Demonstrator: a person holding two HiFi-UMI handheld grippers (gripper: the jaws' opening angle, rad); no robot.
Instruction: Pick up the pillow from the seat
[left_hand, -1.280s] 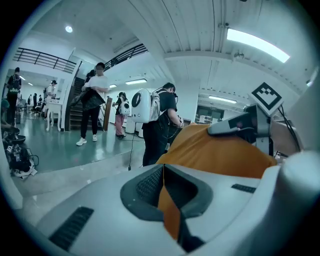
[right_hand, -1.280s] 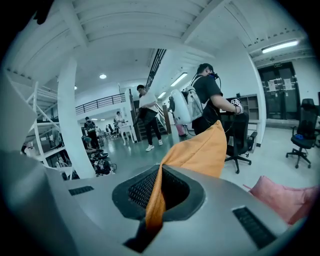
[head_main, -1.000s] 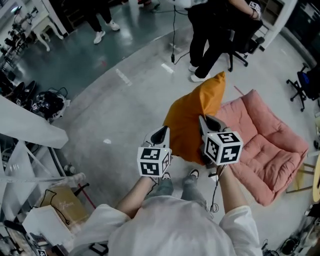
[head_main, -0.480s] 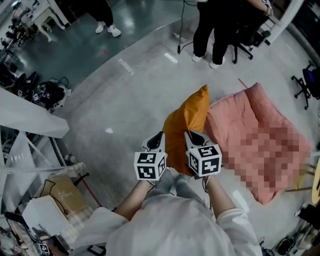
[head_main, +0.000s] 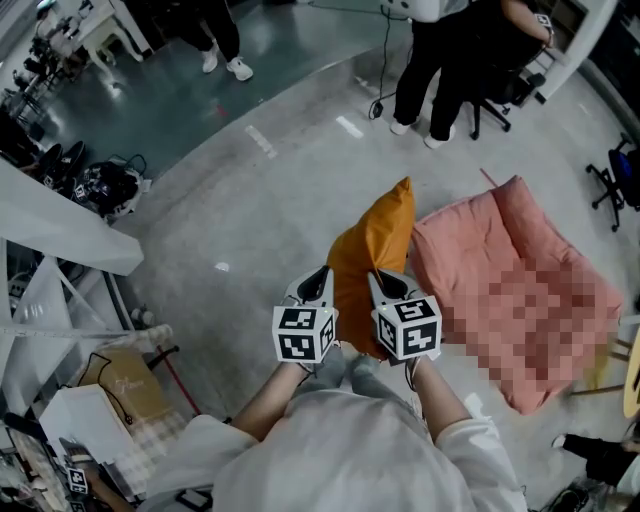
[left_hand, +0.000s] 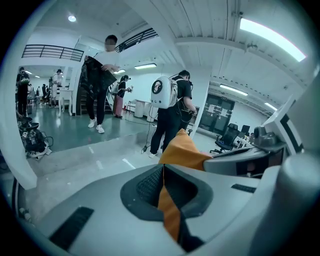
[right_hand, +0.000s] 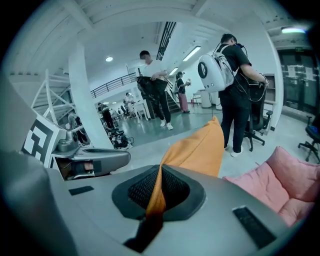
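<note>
No text reads — print on the cardboard box (head_main: 125, 388) (lower left) blurs.

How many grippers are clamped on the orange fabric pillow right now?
2. The left gripper pinches the orange fabric pillow at its near-left edge; the right gripper pinches its near-right edge. Both grips show clearly.

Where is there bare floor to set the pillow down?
Free: the grey concrete floor left of the orange fabric pillow, up to the black bags. The pink padded seat on its right is also bare. Crowded: standing people beyond, cardboard box lower left.
</note>
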